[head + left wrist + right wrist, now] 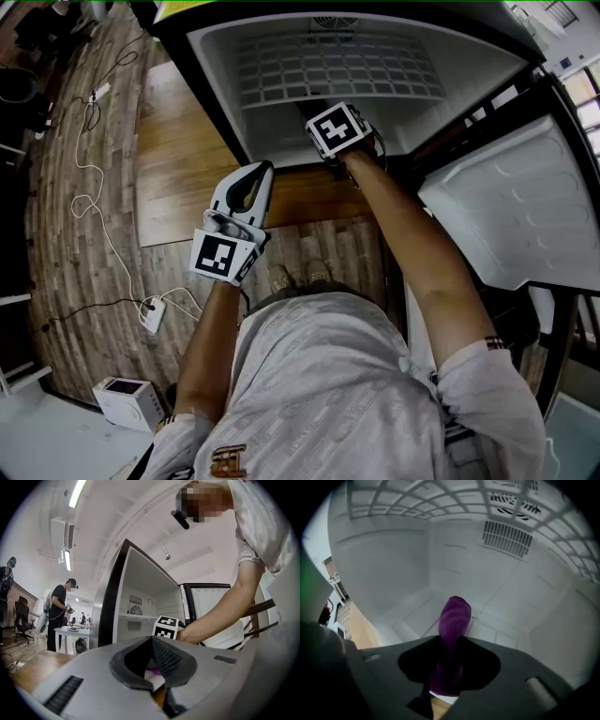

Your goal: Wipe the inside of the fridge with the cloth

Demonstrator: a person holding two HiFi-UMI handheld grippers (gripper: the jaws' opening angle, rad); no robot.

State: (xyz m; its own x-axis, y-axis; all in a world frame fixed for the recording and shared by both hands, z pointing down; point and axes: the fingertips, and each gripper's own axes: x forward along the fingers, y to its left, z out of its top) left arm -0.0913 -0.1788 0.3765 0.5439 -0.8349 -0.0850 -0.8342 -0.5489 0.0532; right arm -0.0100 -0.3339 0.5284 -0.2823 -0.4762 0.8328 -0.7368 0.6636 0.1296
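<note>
White fridge [384, 564] walls surrounded the right gripper [449, 667], clamped on the purple cloth [454, 616] near the inner floor [415, 616], which it probably should press flat and sweep evenly; the left gripper [247, 190] hung outside, jaws together.

Even indoor light, with bright ceiling strip lights [76, 493] at upper left of the left gripper view. Both gripper views show fisheye bending and dark vignetted corners; the near jaws are blurred.

Purple cloth inside the open white fridge.
The cloth [453, 616] stands bunched and upright, pinched in the right gripper [446, 670], low inside the fridge [225, 66]; its door [511, 202] hangs open at right.
</note>
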